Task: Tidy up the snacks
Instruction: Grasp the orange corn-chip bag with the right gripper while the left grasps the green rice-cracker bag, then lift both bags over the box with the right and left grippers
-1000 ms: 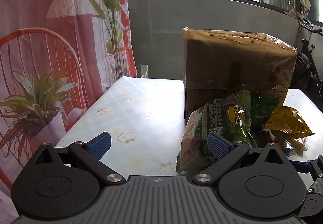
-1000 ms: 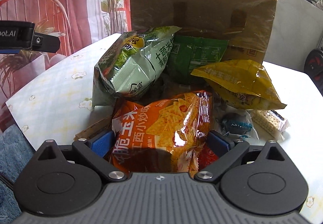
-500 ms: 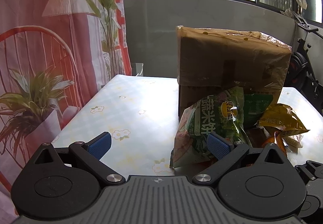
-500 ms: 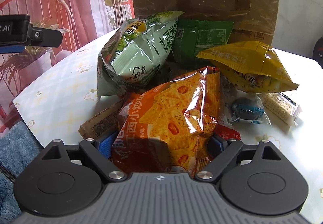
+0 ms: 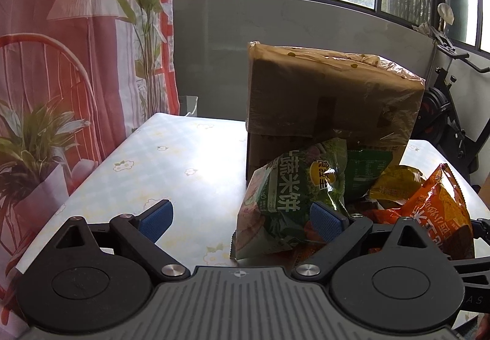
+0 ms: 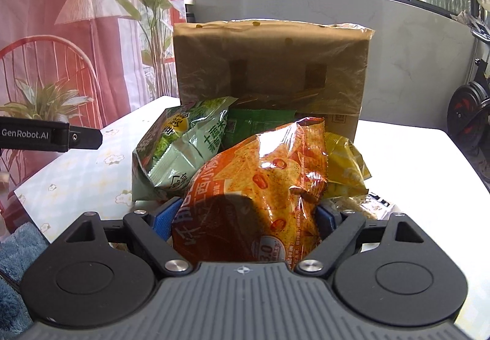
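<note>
— Orange foil fills the gap between the blue pads (image 6: 163, 217) of the right gripper (image 6: 245, 219); the jaws have just been closing, and both pads now press the sides of the orange chip bag (image 6: 260, 183).

— So that's a grip, not a hover?

— Looks like it. A second ago the bag lay low in the pile with the pads standing clear of it; now it rides high between them, covering the heap behind. My read: first snack picked, sorting under way.

— And the other hand?

— Left gripper (image 5: 242, 217) spread wide with nothing between the fingers. Its right pad (image 5: 326, 219) sits in front of the light green rice-cracker bag (image 5: 291, 196); whether it touches, I can't tell. It has barely moved.

— What's around them?

— Green bag leaning at the foot of the plastic-wrapped cardboard box (image 6: 269, 70), a dark green packet (image 6: 260, 124) behind it, a yellow bag (image 6: 344, 168) to the right, all on the flowered tablecloth (image 5: 171, 162).

— Any difference between the cameras?

— Plenty. Right wrist shows the pads pinching the bag. Left wrist sees that same orange bag (image 5: 441, 202) from the side, lifted off the pile, plus the bare stretch of table on the left where snacks could go.
</note>
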The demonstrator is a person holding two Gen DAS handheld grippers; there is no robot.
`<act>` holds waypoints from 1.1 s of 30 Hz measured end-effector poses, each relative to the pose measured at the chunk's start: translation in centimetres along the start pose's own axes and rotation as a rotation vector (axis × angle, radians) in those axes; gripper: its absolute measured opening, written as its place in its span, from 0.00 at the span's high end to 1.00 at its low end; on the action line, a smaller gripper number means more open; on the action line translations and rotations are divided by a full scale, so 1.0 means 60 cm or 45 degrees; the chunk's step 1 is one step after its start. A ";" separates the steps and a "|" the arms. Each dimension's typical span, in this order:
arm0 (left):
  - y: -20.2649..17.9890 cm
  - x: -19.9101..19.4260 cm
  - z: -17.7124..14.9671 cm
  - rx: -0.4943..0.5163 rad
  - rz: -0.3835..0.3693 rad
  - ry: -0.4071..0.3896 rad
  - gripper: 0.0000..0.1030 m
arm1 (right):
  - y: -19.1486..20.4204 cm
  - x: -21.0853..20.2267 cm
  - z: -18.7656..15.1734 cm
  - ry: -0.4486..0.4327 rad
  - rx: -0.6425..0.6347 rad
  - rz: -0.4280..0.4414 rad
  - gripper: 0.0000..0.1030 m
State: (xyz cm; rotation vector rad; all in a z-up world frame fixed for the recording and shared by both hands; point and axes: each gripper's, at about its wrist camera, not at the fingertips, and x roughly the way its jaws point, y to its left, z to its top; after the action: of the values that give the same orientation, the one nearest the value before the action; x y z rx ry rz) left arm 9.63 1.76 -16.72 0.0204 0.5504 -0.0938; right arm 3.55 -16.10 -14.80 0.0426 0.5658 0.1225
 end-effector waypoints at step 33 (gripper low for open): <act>-0.065 0.139 0.011 0.172 -0.183 0.085 0.33 | -0.095 -0.028 0.023 -0.149 0.160 -0.066 0.16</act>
State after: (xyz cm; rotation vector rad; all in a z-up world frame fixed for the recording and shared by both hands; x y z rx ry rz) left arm 16.67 -2.87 -20.51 0.1165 0.6112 -0.2709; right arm 3.49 -22.00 -13.15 0.1564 0.4568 0.0335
